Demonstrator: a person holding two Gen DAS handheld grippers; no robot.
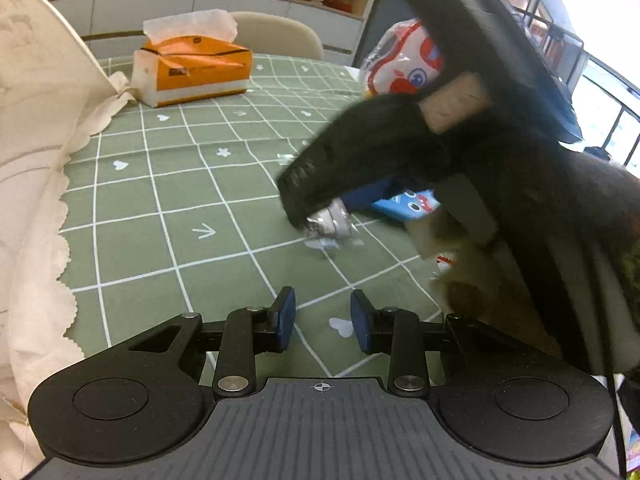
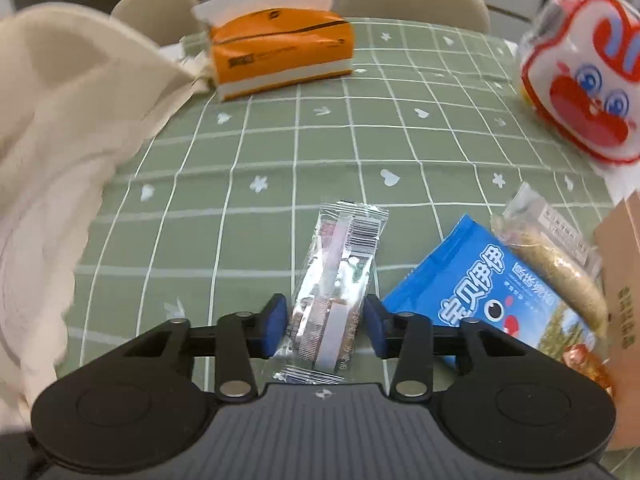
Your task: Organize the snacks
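In the right wrist view a silver foil snack bar [image 2: 336, 284] lies on the green checked tablecloth [image 2: 240, 184]. My right gripper [image 2: 326, 326] is open, with a blue pad on each side of the bar's near half. A blue snack bag [image 2: 492, 288] and a clear-wrapped brown bar [image 2: 560, 256] lie to the right. In the left wrist view my left gripper [image 1: 323, 320] is open and empty above the cloth [image 1: 160, 184]. The right gripper's black body [image 1: 400, 152] crosses that view over the silver bar [image 1: 332, 226] and the blue bag [image 1: 408, 202].
A cream cloth bag [image 2: 60, 120] stands at the left, also seen in the left wrist view [image 1: 32, 140]. An orange tissue box [image 2: 280, 52] sits at the back. A red-and-white cartoon pack [image 2: 584, 92] is at the right, a cardboard box [image 2: 624, 280] beside it.
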